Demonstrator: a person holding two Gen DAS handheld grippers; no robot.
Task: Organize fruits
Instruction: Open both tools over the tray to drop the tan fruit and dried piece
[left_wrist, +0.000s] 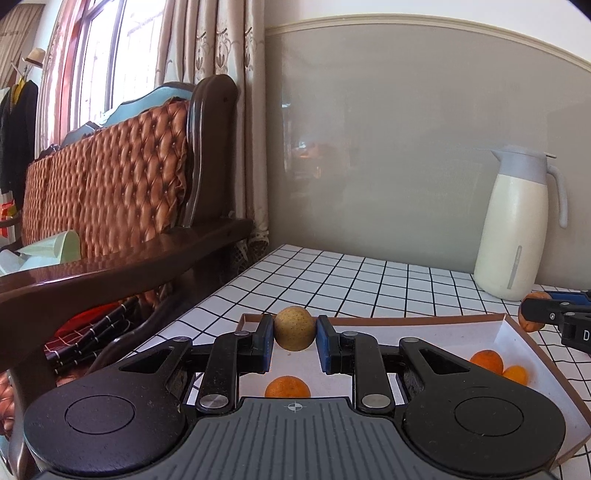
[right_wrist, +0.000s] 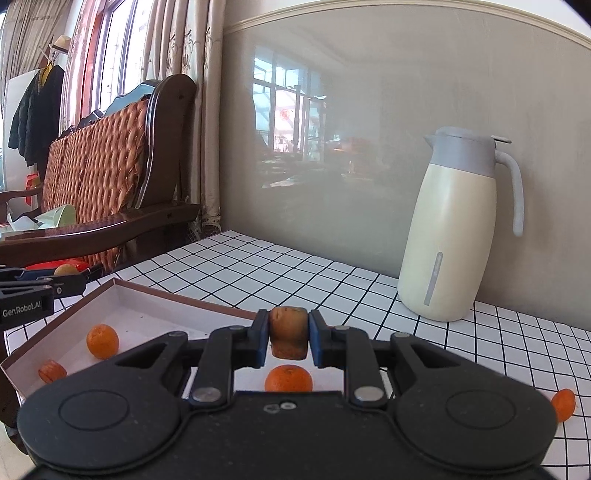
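Wooden sofa (left_wrist: 122, 192), one: dark polished frame, tufted orange-brown quilted back cushion, far left beside beige embroidered curtains (left_wrist: 229, 110). Left tool (left_wrist: 294, 338), one: black two-finger frame with blue pads, closed on one round yellow-tan speckled fruit (left_wrist: 294, 328), matte and pitted, held above the far left corner of the box. Shallow cardboard box (left_wrist: 424, 320), one: rectangular, brown outside, white inside, lying flat on the desk. Small orange citrus fruits inside the box, three counted in the right wrist view: one round and dimpled near the left wall (right_wrist: 102, 341), one striped and flattened at the near left corner (right_wrist: 52, 370), one round just below the right tool's load (right_wrist: 288, 378). Right tool (right_wrist: 288, 338), one: same black build and blue pads, clamped on one brown, rough-skinned, blocky fruit (right_wrist: 288, 332) held over the box's right part. Desk (right_wrist: 332, 280), one: white square-tile pattern with a black grid. Insulated jug (right_wrist: 454, 229), one: smooth cream body, grey lid and curved handle, upright on the desk against the glossy grey wall (right_wrist: 369, 129). Orange citrus fruit on the bare desk (right_wrist: 563, 404), one: far right, outside the box, partly hidden by the tool body.
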